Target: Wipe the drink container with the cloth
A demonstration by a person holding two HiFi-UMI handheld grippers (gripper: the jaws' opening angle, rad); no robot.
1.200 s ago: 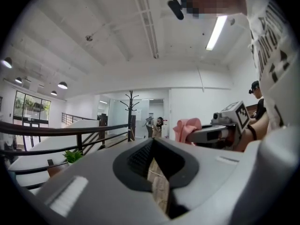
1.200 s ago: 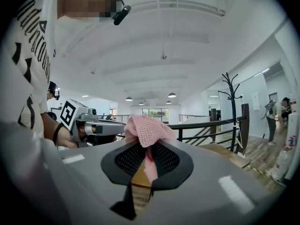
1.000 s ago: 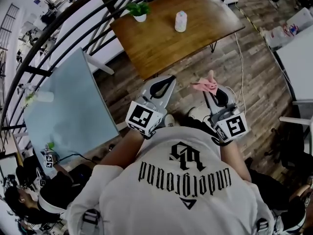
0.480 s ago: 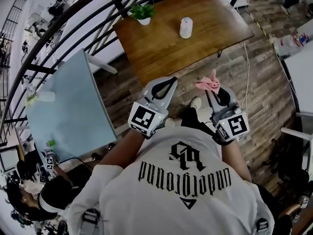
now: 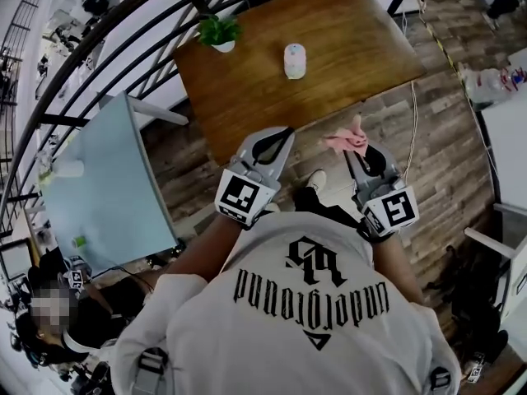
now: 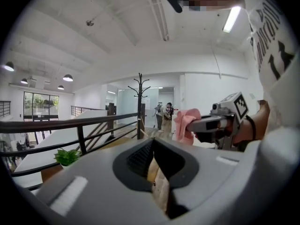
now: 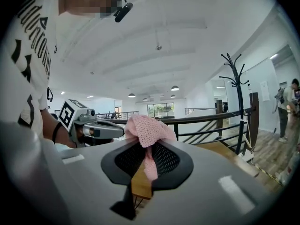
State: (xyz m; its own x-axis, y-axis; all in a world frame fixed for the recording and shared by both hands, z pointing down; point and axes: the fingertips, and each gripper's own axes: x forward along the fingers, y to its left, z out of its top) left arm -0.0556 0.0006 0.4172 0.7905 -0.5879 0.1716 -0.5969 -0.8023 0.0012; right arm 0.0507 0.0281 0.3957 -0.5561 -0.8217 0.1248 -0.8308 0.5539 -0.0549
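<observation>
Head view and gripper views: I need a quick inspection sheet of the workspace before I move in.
Surface: wooden table, holding only two things; both grippers are short of it, above the plank floor.
Job's things: drink container upright near the table's middle; pink cloth pinched in the right gripper, apart from the drink container.
Clutter: small potted plant at the table's far left corner.
Grippers: left gripper shut, nothing between its jaws; right gripper shut on the pink cloth.
Cables: one thin cable on the floor right of the table.
Surroundings: dark railing, pale blue table at left, another person at lower left.
</observation>
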